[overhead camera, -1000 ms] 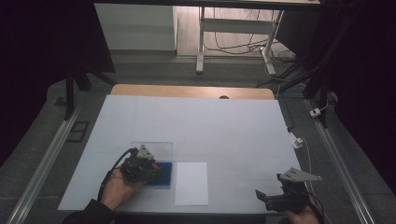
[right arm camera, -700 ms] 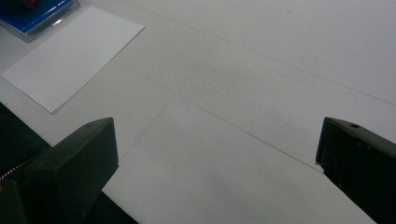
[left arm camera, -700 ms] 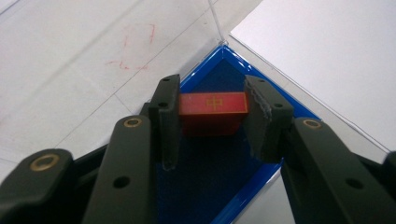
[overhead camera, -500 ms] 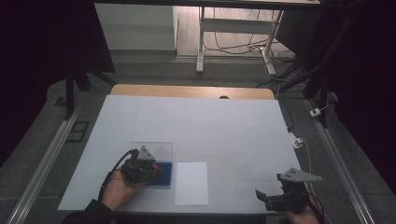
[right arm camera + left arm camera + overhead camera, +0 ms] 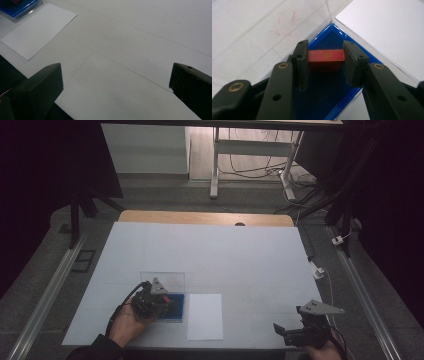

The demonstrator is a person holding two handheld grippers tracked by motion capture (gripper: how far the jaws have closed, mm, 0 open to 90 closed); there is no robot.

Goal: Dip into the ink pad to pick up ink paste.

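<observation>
Now the left hand-held gripper [image 5: 325, 62] clasps a red block [image 5: 326, 58]; the right hand-held gripper [image 5: 116, 87] gapes wide.

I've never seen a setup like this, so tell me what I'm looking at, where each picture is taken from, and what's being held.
A person at a table holds a hand-held grasping tool in each hand. One picture comes from a camera above, looking down; the other two come from cameras riding on each tool, looking along its black jaws.

On the white table cover lie a clear case with a blue pad and, beside it, a white sheet.

The left tool sits over the blue pad, its jaws around a small red block with a gold mark, apparently a stamp. Whether they press it is hard to tell.

The right tool waits open at the near edge, holding nothing.
</observation>
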